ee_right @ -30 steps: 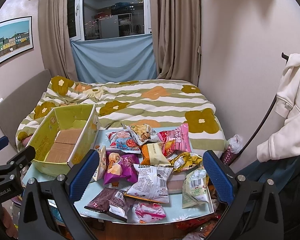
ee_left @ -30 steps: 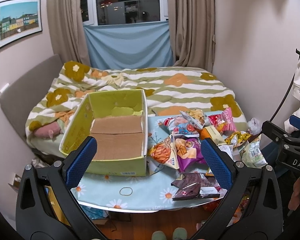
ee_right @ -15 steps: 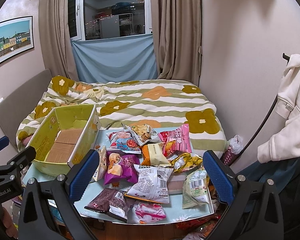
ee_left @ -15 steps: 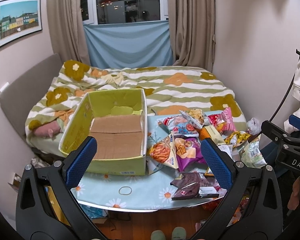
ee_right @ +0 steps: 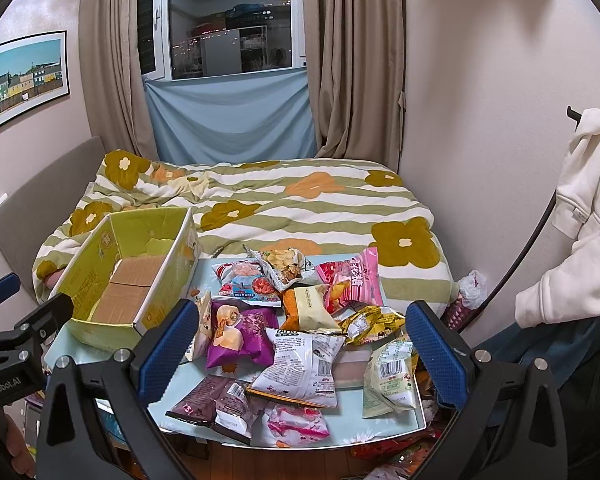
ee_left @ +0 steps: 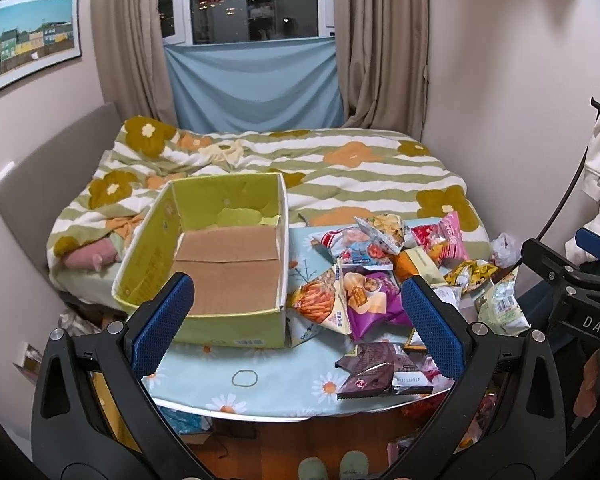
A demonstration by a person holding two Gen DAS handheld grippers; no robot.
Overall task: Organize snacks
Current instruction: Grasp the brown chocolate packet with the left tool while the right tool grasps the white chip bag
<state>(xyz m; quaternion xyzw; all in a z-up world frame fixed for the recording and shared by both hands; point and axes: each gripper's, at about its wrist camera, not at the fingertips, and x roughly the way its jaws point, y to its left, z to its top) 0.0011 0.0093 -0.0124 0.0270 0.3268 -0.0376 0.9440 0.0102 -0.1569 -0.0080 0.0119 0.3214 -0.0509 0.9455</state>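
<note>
An empty yellow-green cardboard box (ee_left: 220, 264) (ee_right: 128, 280) stands on the left half of a small table (ee_left: 236, 380) with a daisy cloth. Several snack packets lie piled to its right: a purple one (ee_left: 374, 300) (ee_right: 238, 332), a white one (ee_right: 304, 364), a dark brown one (ee_left: 376, 372) (ee_right: 210, 400), a pink one (ee_right: 354, 280). My left gripper (ee_left: 298, 320) hangs open above the table's near edge, nothing between its blue pads. My right gripper (ee_right: 302, 354) is open too, above the packet pile, holding nothing.
A bed (ee_left: 300, 172) with a striped flowered duvet lies right behind the table. A white hoodie (ee_right: 580, 216) hangs on the right wall. A rubber band (ee_left: 245, 378) lies on the cloth. More packets lie on the floor at lower right. A person's slippers (ee_left: 332, 466) show below.
Almost nothing differs: both views have shifted only very slightly, and both grippers stay open over the table.
</note>
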